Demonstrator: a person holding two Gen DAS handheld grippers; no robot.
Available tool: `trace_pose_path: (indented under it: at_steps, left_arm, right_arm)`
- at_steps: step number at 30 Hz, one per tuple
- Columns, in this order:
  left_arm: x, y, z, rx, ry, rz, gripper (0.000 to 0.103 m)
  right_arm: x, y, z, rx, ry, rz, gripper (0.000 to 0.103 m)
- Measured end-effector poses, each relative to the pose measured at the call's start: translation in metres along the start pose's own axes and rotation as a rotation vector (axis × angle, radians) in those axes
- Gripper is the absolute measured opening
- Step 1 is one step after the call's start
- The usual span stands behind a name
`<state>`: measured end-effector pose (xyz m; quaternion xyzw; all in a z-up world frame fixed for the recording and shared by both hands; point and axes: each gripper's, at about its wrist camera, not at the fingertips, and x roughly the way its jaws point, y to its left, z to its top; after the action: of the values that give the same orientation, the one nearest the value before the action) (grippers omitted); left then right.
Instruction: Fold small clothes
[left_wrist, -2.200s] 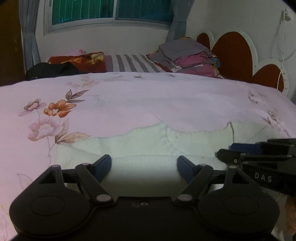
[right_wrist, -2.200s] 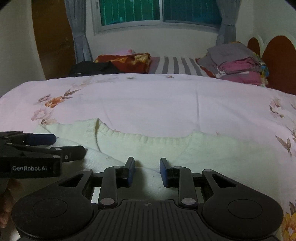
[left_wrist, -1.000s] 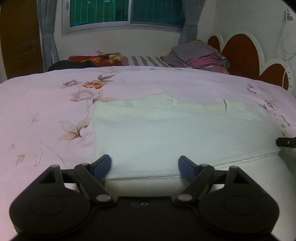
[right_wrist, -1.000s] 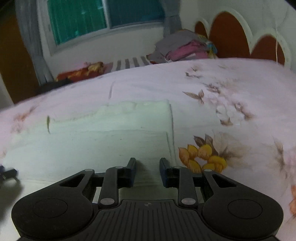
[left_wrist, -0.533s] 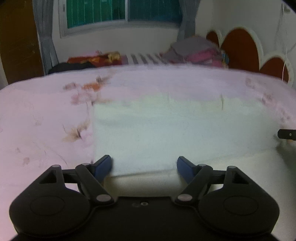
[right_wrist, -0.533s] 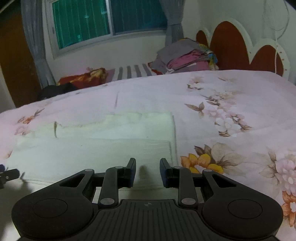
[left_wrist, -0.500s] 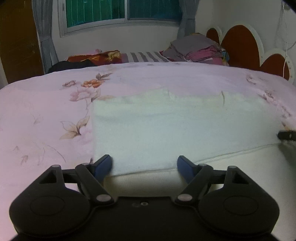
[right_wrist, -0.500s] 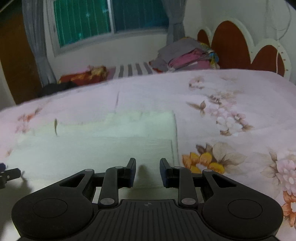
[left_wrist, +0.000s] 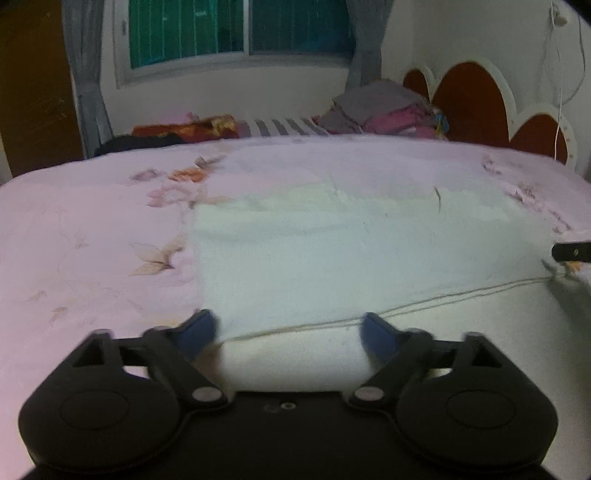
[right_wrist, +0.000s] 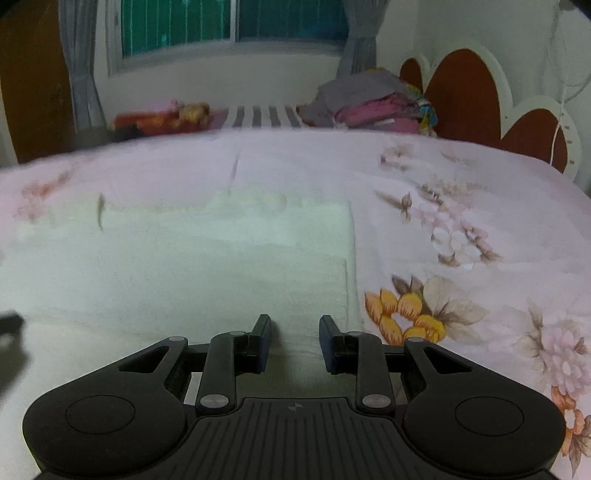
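A cream-white knitted garment (left_wrist: 351, 251) lies spread flat on a pale pink bedspread printed with flowers (left_wrist: 92, 229), near the front edge of the bed. It forms a wide rectangle with straight left and right sides. Its far part looks doubled over: a ragged, slightly yellower ribbed edge runs across the top, and a short dark slit shows near that edge. A thin seam line crosses the near part of the cloth from left to right, rising toward the right. In the right wrist view the same garment (right_wrist: 184, 266) ends in a straight right border just beside a yellow printed flower (right_wrist: 402, 314).

The left gripper (left_wrist: 288, 328) sits low over the near left portion of the garment, pointing across the bed toward the window. Its blue-tipped fingers (left_wrist: 195, 328) stand wide apart with cloth between them but nothing pinched. The view is blurred.

The right gripper (right_wrist: 295, 332) sits low over the near right corner of the garment, pointing the same way. Its fingers are parted by a narrow gap, and whether any cloth is caught between them cannot be told. Its dark tip shows at the right edge of the left wrist view.

At the far side of the bed lie a stack of folded grey and pink clothes (right_wrist: 373, 103) and a striped pillow (right_wrist: 262, 116).
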<state>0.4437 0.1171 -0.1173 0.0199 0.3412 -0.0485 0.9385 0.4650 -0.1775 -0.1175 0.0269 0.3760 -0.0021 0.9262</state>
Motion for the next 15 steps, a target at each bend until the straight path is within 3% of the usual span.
trace_pose_path:
  at_steps: [2,3,4,5,8,12,15]
  left_arm:
    - [-0.017,0.009,-0.009,-0.012,-0.030,0.002,0.100]
    - [-0.024,0.013,-0.013,-0.013,-0.025,-0.005,0.100]
    - [-0.031,0.017,-0.018,-0.013,-0.015,-0.002,0.100]
    - [-0.038,0.021,-0.023,-0.010,-0.003,0.000,0.100]
    - [-0.061,0.035,-0.042,-0.021,0.023,-0.019,0.094]
    - [-0.090,0.054,-0.069,-0.080,0.077,-0.041,0.080]
    - [-0.112,0.056,-0.093,-0.093,0.084,-0.051,0.080]
  right_arm:
    - [-0.016,-0.006,0.002,0.049,-0.042,0.031,0.030]
    - [-0.022,-0.008,0.000,0.068,-0.043,0.039,0.056]
    - [-0.027,-0.010,-0.002,0.085,-0.044,0.042,0.090]
    - [-0.033,-0.012,-0.005,0.097,-0.053,0.051,0.094]
    - [-0.055,-0.014,-0.019,0.092,-0.048,0.088,0.094]
    - [-0.077,-0.027,-0.041,0.148,-0.018,0.129,0.091]
    - [-0.090,-0.040,-0.058,0.195,0.028,0.152,0.055]
